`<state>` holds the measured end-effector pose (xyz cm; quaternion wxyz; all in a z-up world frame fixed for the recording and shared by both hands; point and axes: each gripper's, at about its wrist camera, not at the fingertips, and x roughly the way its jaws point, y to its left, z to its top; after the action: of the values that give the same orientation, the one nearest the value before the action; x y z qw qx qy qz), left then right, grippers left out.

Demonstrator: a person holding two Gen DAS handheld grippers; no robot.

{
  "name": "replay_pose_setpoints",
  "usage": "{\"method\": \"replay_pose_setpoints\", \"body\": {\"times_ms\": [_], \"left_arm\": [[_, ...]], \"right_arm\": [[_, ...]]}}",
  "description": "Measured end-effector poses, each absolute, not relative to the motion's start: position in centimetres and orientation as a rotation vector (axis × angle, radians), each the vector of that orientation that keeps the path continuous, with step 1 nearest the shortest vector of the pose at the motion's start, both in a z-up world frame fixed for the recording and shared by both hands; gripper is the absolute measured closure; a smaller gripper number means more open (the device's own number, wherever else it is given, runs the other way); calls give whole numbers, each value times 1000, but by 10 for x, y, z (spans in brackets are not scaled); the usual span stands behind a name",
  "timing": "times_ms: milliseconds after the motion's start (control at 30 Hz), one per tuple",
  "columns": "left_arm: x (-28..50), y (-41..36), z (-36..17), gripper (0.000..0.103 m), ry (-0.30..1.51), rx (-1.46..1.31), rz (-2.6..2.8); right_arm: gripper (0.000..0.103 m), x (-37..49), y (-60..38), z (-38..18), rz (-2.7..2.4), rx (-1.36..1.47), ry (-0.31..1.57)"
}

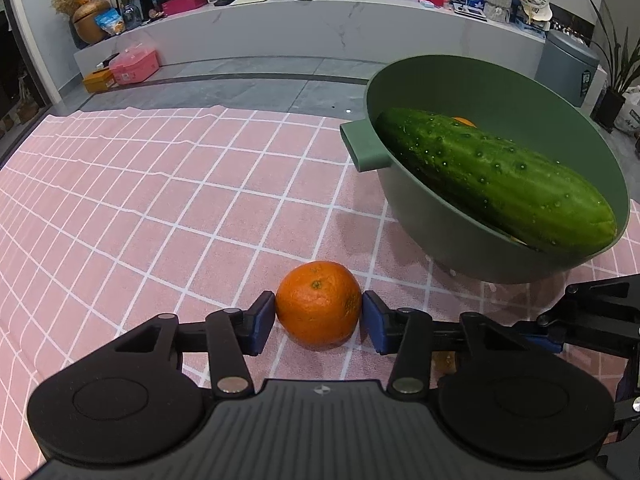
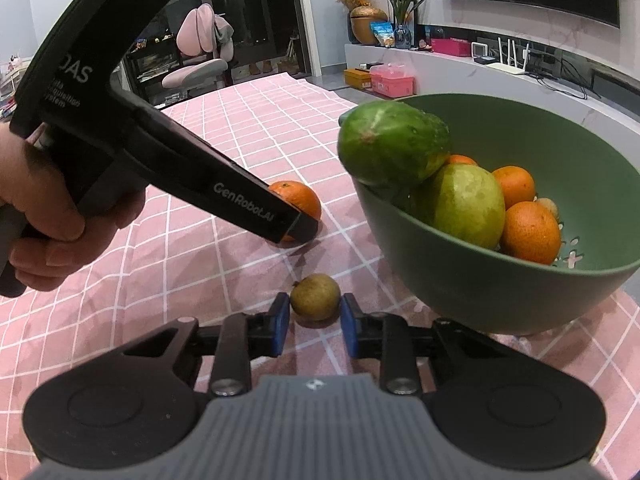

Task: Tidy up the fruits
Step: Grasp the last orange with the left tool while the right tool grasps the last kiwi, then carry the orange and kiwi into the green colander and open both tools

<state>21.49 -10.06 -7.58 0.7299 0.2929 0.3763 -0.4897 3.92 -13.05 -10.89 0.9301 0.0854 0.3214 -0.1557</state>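
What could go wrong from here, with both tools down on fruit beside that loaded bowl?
1. The cucumber lies propped on the green bowl's rim, one end overhanging; a knock while dropping fruit in could tip it out.
2. The small brown fruit in the right tool is round and tiny; it may squirt free.
3. The left tool pinches the orange low, so it might roll out when lifted.

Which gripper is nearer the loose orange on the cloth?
Left. The left gripper has its pads against the orange; the right gripper sits apart from it, closed on a small brown fruit.
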Motion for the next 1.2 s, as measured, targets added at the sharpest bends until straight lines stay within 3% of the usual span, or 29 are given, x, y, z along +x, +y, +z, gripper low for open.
{"method": "replay_pose_setpoints", "body": {"times_ms": [300,667,1200], "left_arm": [[204,-82,-57,50,832,620,-1047],[172,-31,7,50,818,596,-925],[111,-20,89,50,745,537,-647]], "right_arm": [[80,37,-133,-104,-285,182,679],[80,27,-123,-76,-172,183,689],[80,8,-152,46,9,220,661]]}}
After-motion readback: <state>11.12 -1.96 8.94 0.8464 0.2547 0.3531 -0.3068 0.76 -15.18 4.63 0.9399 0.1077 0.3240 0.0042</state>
